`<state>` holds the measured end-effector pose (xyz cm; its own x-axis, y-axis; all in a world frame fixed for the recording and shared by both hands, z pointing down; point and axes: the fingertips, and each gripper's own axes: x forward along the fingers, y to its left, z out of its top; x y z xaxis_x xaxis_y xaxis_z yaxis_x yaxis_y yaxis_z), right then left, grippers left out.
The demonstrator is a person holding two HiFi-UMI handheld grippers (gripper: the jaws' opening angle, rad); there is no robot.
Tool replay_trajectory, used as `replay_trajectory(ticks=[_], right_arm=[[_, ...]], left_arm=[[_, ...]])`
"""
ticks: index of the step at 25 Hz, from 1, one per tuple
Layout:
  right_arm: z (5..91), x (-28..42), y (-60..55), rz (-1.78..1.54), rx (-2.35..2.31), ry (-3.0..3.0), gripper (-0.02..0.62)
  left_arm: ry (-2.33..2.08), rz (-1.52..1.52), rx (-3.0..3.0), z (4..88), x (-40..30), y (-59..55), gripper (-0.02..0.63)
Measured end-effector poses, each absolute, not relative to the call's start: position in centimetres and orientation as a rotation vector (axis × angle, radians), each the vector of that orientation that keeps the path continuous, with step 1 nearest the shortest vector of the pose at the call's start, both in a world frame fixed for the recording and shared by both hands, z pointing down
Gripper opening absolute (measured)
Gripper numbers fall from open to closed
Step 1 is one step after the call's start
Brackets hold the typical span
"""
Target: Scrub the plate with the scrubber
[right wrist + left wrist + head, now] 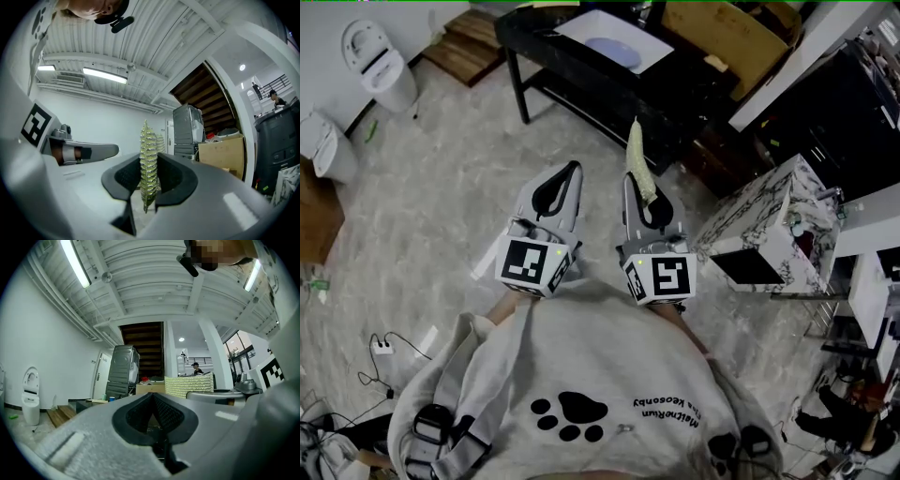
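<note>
A pale blue plate (615, 51) lies in the white basin of a black stand (534, 42) at the far top of the head view. My right gripper (639, 180) is shut on the yellow-green scrubber (637, 164), a thin ridged pad that sticks out ahead of the jaws toward the stand. In the right gripper view the scrubber (148, 161) stands edge-on between the two black pads. My left gripper (573, 169) is shut with nothing in it, side by side with the right one. Its pads meet at the tip (151, 395). Both grippers hover over the floor, well short of the plate.
A marble-patterned cabinet (769, 225) stands to the right. A white toilet (380, 66) and wooden steps (473, 42) are at the far left. A cardboard box (731, 37) sits behind the stand. A power strip with cables (384, 349) lies on the floor at lower left.
</note>
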<state>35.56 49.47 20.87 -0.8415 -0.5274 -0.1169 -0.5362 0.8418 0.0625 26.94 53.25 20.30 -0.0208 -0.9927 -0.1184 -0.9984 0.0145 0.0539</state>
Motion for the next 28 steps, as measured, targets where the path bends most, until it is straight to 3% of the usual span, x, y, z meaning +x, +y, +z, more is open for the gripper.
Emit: replay_trajectory(ticks=[13,28], right_arm=[[21.0,25.5,37.2,0.122,-1.005,2.901,0.074],[23.3,22.1,32.8,0.099,-1.045,2.951,0.074]], left_arm=[[2.116,0.194,-2.225,19.2,16.3,40.7,0.003],[2.205,0.234,-2.257,22.8,11.7,36.7,0.003]])
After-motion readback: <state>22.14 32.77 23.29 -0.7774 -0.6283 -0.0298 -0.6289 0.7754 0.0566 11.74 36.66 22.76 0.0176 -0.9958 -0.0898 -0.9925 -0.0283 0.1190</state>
